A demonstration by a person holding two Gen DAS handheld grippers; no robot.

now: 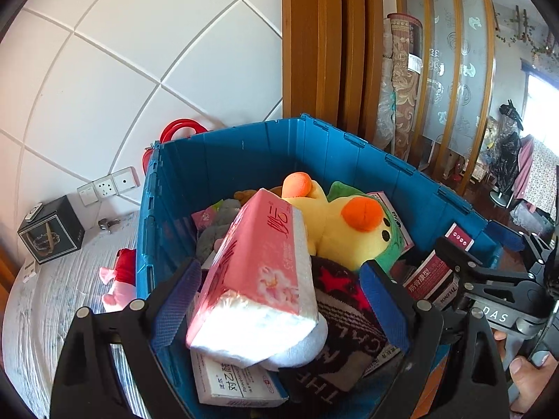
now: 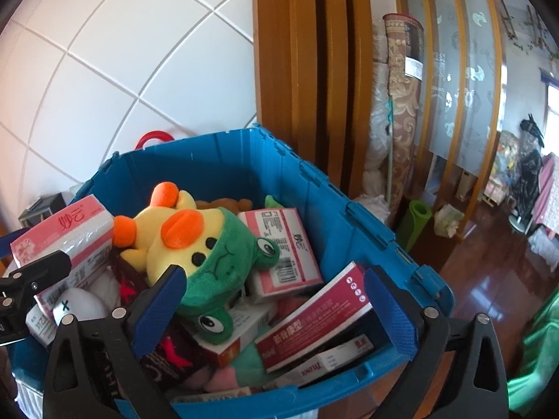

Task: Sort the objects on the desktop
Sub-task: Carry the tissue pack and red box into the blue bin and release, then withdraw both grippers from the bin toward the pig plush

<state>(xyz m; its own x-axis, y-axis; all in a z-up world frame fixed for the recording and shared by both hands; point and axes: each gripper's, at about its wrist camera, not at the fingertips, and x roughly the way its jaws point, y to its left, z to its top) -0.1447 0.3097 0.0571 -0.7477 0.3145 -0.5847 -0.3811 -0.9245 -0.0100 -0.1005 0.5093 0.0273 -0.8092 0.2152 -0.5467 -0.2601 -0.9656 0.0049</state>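
A blue plastic crate point(image 1: 223, 160) point(image 2: 314, 188) is filled with sorted items: a yellow duck plush in a green frog hood point(image 1: 353, 230) point(image 2: 206, 244), several medicine boxes point(image 2: 314, 321), a dark fabric with red stars point(image 1: 346, 300). A pink tissue pack point(image 1: 258, 279) point(image 2: 66, 234) lies on top at the crate's left side, between the open jaws of my left gripper point(image 1: 279, 296), not touched by either pad. My right gripper point(image 2: 276, 300) is open and empty above the crate's right part, over the boxes.
A pink and red plush point(image 1: 118, 279) lies on the white cloth point(image 1: 52, 307) left of the crate. A black box point(image 1: 50, 232) stands by the tiled wall with sockets point(image 1: 108, 185). Wooden door frames point(image 2: 297, 70) and a rolled carpet point(image 2: 401, 87) stand behind.
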